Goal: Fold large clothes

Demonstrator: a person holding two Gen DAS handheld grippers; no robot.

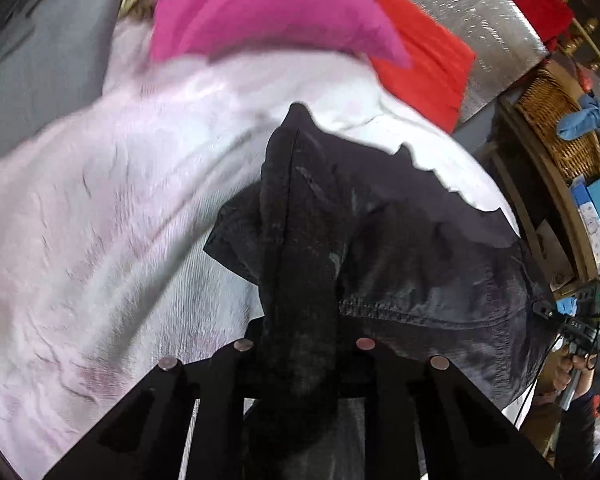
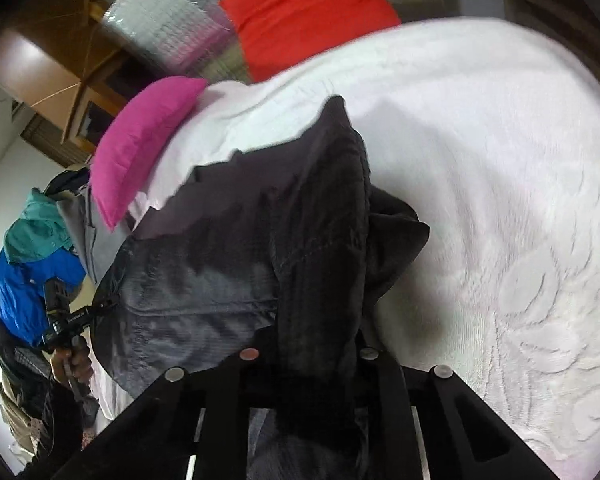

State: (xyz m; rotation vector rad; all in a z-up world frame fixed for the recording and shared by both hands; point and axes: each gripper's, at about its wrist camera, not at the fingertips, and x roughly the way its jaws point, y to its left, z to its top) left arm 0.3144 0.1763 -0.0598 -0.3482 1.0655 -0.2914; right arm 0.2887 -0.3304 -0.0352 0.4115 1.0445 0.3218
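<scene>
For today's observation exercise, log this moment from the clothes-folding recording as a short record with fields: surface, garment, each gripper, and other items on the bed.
surface: bed with white textured bedspread
garment: dark garment, held up off the bedspread between both grippers
left gripper: shut on a bunched fold of the garment
right gripper: shut on another bunched fold of the same garment
cushions: pink cushion and red cushion at the far end of the bed
sharpness: both views blurred
</scene>
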